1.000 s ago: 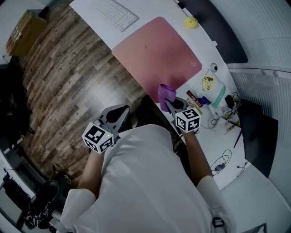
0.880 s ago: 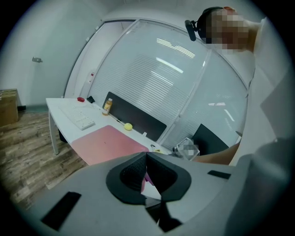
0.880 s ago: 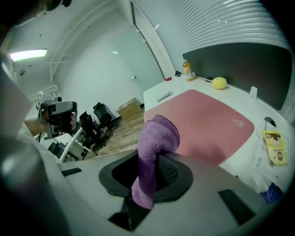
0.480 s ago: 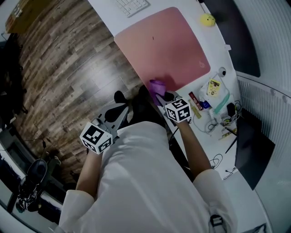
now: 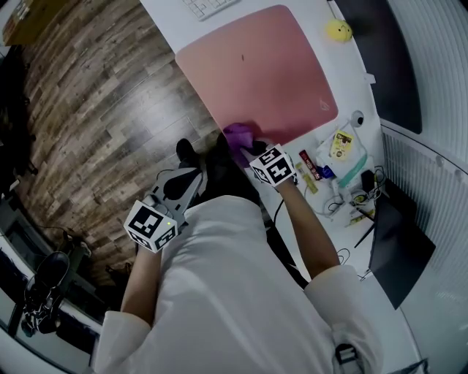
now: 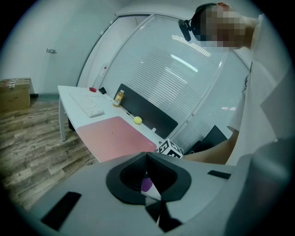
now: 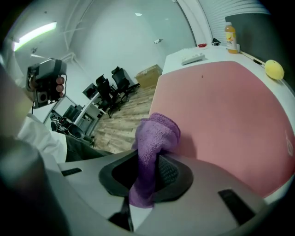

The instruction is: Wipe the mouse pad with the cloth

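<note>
**Head view: purple cloth in the right gripper, at the near edge of the pink pad**

Standing over the white desk [image 5: 349, 86], you see the right gripper [image 5: 247, 150] reaching forward from the person's body. Its jaws are clamped on a purple cloth [image 5: 235, 134]. In the right gripper view the cloth [image 7: 154, 138] runs up between the two jaws of that gripper [image 7: 150, 162] and sticks out past their tips in a bunched, folded end. That end sits right at the near edge of the mouse pad [image 5: 256, 73], close to a corner. Whether it presses on the surface I cannot tell.

Beyond the gripper's tips the rest of the mouse pad [image 7: 221, 106] stretches away, pink and bare. A small yellow ball [image 7: 274, 69] lies past its far right corner and a bottle [image 7: 230, 32] stands further off. A keyboard [image 5: 208, 7] lies beyond the pad's far end. Just to the right of the gripper's marker cube is a scatter of small packets and cables [image 5: 336, 153].

The left gripper [image 5: 189, 177] is held well apart from the right one, off the desk and over the wooden floor [image 5: 95, 109]. In the left gripper view its jaws [image 6: 146, 156] are closed with tips meeting and nothing held between them. The pad [image 6: 115, 138] lies ahead of them.
</note>
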`<state>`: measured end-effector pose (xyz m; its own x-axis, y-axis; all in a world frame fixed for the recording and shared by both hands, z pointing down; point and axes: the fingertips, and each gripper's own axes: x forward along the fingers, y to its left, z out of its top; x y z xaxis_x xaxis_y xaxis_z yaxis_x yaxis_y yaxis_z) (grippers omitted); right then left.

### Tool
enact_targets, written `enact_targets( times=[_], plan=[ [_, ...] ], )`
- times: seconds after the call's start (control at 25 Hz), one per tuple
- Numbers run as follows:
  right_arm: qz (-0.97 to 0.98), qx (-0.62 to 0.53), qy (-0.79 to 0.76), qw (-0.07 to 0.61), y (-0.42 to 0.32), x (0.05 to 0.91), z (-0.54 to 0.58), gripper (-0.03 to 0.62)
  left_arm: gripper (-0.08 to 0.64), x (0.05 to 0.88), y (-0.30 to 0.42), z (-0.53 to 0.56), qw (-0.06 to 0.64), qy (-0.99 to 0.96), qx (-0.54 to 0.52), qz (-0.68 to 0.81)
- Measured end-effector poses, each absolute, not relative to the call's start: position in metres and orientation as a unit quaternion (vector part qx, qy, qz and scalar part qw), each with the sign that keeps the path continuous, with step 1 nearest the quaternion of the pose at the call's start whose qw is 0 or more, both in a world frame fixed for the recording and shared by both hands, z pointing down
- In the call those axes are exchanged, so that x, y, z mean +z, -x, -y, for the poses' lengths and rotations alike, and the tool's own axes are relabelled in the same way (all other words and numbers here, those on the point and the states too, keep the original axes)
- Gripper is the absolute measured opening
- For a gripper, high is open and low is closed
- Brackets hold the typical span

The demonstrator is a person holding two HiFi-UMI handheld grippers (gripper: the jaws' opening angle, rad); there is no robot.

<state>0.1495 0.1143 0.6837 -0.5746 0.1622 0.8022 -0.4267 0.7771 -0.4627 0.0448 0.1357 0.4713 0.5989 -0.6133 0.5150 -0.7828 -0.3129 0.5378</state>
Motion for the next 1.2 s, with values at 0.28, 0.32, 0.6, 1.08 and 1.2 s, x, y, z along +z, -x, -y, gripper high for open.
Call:
enact_targets(
  times=[0.28,0.32,0.6,1.08,1.2],
  plan=[
    [0.816,0.294,-0.089,0.49,-0.178,0.698,-0.083,0.086,0.018,0.478,-0.062,-0.132,0.401,-0.804,0.112,0.424],
    [0.815,0.294,-0.091,0.49,-0.182,0.699,-0.079,0.086,0.018,0.48,-0.064,-0.13,0.401,-0.805,0.113,0.422],
    [0.812,0.288,-0.095,0.499,-0.206,0.701,-0.062,0.086,0.018,0.485,-0.073,-0.121,0.404,-0.809,0.117,0.41],
    [0.799,0.219,-0.123,0.546,-0.263,0.701,-0.011,0.086,0.018,0.49,-0.08,-0.116,0.41,-0.804,0.121,0.414],
    [0.798,0.215,-0.136,0.547,-0.275,0.702,0.005,0.086,0.018,0.494,-0.079,-0.114,0.415,-0.796,0.12,0.423]
  ],
)
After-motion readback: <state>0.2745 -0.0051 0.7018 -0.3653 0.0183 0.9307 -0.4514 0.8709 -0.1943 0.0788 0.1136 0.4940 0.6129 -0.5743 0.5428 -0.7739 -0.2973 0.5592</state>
